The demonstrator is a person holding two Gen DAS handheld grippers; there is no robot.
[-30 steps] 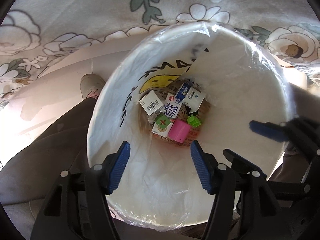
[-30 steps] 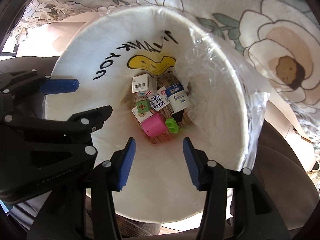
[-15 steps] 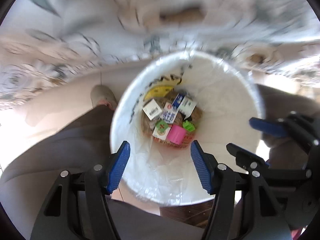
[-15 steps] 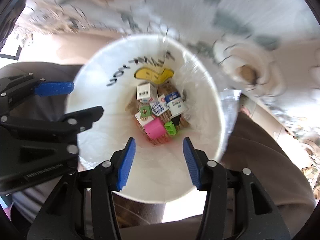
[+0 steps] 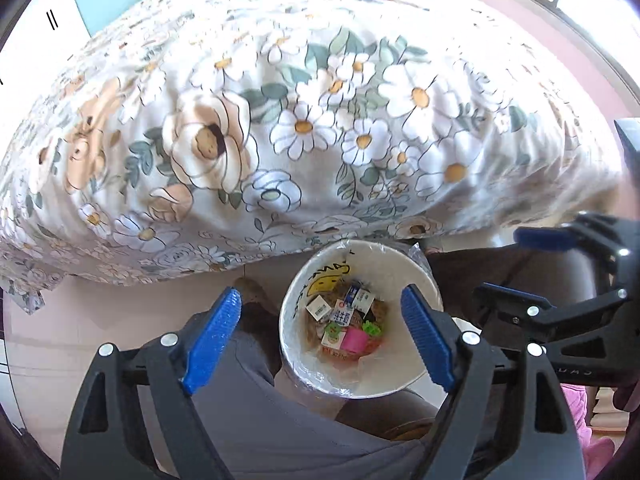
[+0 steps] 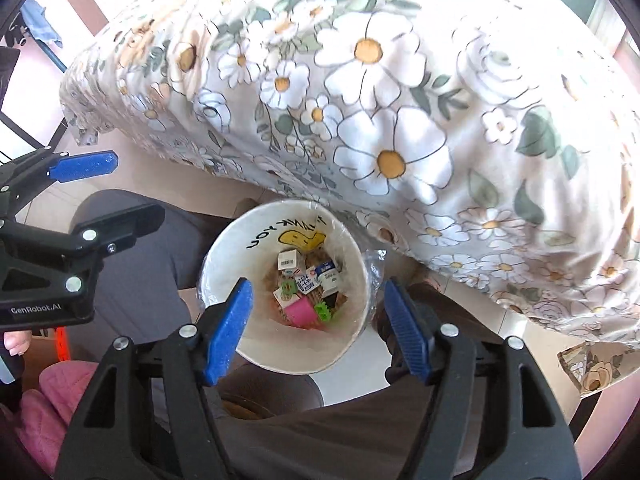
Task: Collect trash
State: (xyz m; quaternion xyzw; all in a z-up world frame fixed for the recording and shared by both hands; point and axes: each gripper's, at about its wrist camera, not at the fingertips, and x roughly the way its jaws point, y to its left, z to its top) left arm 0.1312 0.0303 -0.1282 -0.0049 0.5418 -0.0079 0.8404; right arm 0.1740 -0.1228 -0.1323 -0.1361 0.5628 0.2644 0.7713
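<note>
I am looking down into a white trash bin (image 5: pixel 416 372) lined with clear plastic, standing on the floor just beside the draped edge of a table and between the seated person's legs. Its inner wall carries black lettering and a yellow duck bill (image 6: pixel 301 237). At the bottom lies a heap of small rubbish: a white barcode box (image 6: pixel 287 259), blue-and-white milk cartons (image 6: pixel 326 276), a pink block (image 6: pixel 302 311) and a green toy piece (image 6: pixel 323 312) just beside it.

My left gripper (image 5: pixel 322 338) hangs above the bin, its blue pads spread wide apart, gripping nothing. My right gripper (image 6: pixel 318 326) hangs beside it, jaws likewise wide apart and bare.

A floral tablecloth (image 5: pixel 304 120) with white daisies fills the upper view. Grey trousers (image 5: pixel 280 420) lie beneath the grippers.
</note>
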